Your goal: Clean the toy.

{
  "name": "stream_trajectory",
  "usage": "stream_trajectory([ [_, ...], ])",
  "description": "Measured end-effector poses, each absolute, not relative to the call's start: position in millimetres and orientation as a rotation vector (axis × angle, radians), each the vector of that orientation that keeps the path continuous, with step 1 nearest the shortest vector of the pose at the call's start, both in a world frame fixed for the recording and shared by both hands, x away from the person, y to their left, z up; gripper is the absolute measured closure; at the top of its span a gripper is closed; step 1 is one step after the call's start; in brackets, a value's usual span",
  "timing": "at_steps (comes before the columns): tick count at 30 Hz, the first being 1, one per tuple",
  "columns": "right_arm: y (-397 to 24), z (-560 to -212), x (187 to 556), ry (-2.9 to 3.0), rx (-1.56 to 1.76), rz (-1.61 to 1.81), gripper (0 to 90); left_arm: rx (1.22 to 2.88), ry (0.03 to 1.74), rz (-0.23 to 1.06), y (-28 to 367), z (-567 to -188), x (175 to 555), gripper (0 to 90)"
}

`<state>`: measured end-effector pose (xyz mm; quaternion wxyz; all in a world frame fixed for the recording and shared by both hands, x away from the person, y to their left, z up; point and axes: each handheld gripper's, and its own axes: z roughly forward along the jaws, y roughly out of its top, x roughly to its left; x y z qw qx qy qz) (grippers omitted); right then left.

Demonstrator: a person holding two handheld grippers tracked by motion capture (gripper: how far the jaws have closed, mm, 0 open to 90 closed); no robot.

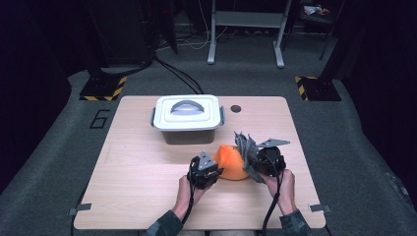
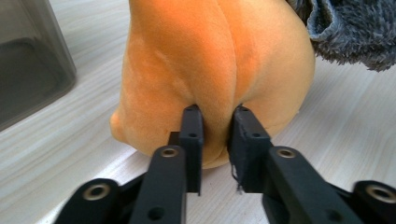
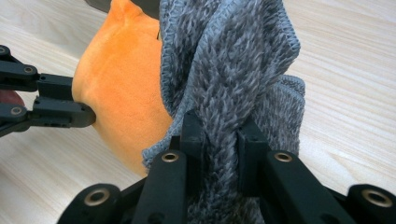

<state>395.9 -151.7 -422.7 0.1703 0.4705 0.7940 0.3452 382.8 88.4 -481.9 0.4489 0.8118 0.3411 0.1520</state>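
Observation:
An orange plush thing point(image 1: 232, 162) rests on the wooden table point(image 1: 137, 172) between my two grippers. My left gripper point(image 2: 215, 114) is shut on a fold of its orange fabric point(image 2: 210, 70) low on its near side. A grey knitted cloth point(image 3: 229, 60) drapes against the plush's right side and stands up above it point(image 1: 244, 145). My right gripper point(image 3: 219, 123) is shut on a bunched strand of that cloth. The left gripper point(image 3: 83, 100) shows in the right gripper view at the plush's point(image 3: 121, 88) left edge.
A grey storage box with a white handled lid point(image 1: 187, 117) stands behind the plush, toward the table's far side. A small dark hole point(image 1: 236, 108) lies to its right. Bare wood stretches to the left of my hands.

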Motion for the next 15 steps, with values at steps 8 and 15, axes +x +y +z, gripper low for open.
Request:
stream_trajectory([
  [8, -153, -424, 401, 2.25, 1.343, 0.968, 76.5, 2.042, 0.849, 0.443, 89, -490, 382, 50.8],
  [15, -153, -425, 402, 2.244, 1.34, 0.972, 76.5, 2.084, 0.795, 0.499, 84, -494, 384, 55.5],
])
